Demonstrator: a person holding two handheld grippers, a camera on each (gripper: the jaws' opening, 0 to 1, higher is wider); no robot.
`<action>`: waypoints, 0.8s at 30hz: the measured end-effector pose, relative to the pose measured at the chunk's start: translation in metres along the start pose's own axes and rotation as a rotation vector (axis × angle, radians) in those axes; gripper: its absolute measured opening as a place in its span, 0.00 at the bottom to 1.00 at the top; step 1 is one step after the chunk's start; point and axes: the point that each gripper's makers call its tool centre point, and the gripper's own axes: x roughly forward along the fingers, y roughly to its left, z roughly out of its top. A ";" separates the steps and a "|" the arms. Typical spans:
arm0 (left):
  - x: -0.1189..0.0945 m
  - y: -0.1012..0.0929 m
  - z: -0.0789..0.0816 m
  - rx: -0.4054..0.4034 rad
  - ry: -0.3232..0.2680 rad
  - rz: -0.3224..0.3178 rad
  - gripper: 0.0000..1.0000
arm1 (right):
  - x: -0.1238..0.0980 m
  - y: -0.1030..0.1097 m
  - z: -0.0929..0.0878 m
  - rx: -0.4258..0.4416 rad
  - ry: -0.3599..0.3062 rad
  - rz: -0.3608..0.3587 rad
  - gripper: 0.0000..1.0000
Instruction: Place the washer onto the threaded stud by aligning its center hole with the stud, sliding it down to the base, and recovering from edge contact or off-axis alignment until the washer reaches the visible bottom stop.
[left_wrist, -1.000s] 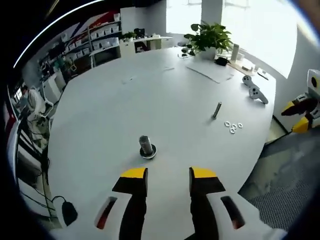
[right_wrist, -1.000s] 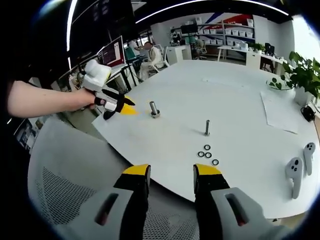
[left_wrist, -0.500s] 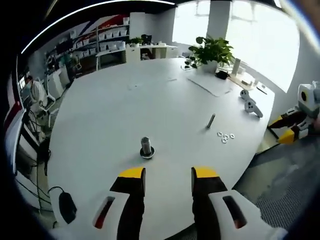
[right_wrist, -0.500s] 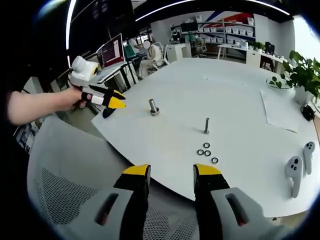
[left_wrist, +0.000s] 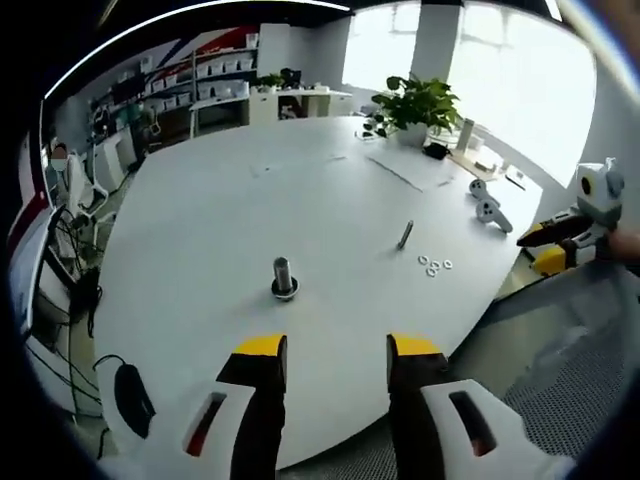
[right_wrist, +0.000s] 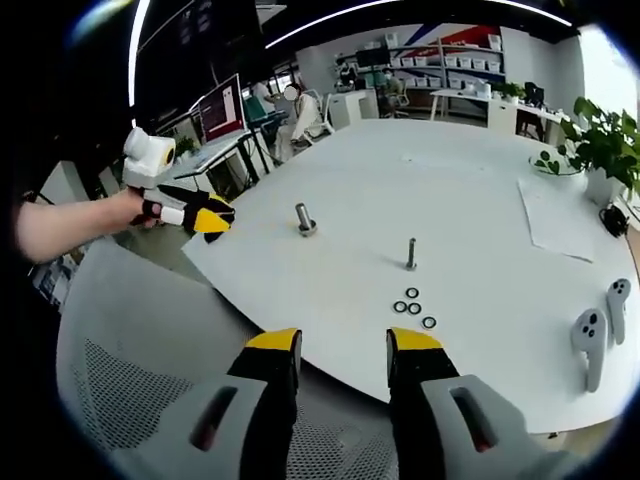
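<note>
In the right gripper view your left hand-held gripper (right_wrist: 215, 215) sits far left off the white desk (right_wrist: 470, 170), the threaded stud (right_wrist: 411, 254) stands centre with washers (right_wrist: 413, 305) just below, and both hand-held grippers (right_wrist: 340, 350) are parted, empty.

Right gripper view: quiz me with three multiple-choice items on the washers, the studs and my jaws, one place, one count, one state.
1. Where do the washers lie?
A. on the table, near the thin stud
B. stacked on the thick stud
C. on the mesh chair

2. How many loose washers are there?
A. two
B. four
C. seven

3. How does the right gripper stand?
A. shut on a washer
B. shut on a stud
C. open, holding nothing

Answers:
1 A: the rings sit flat on the white table just this side of the thin stud, apart from the thick stud.
2 B: four rings can be counted.
3 C: the jaws stand apart with only the table edge and chair between them.
</note>
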 end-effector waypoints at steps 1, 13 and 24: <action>-0.002 -0.001 0.000 0.000 -0.001 0.000 0.38 | 0.000 0.000 0.000 -0.001 0.001 0.001 0.36; -0.014 -0.012 0.014 -0.039 -0.090 -0.001 0.40 | 0.001 0.002 -0.003 -0.013 0.015 0.010 0.36; 0.006 -0.008 0.013 -0.017 -0.078 0.001 0.39 | 0.001 0.000 -0.004 -0.013 0.019 0.000 0.36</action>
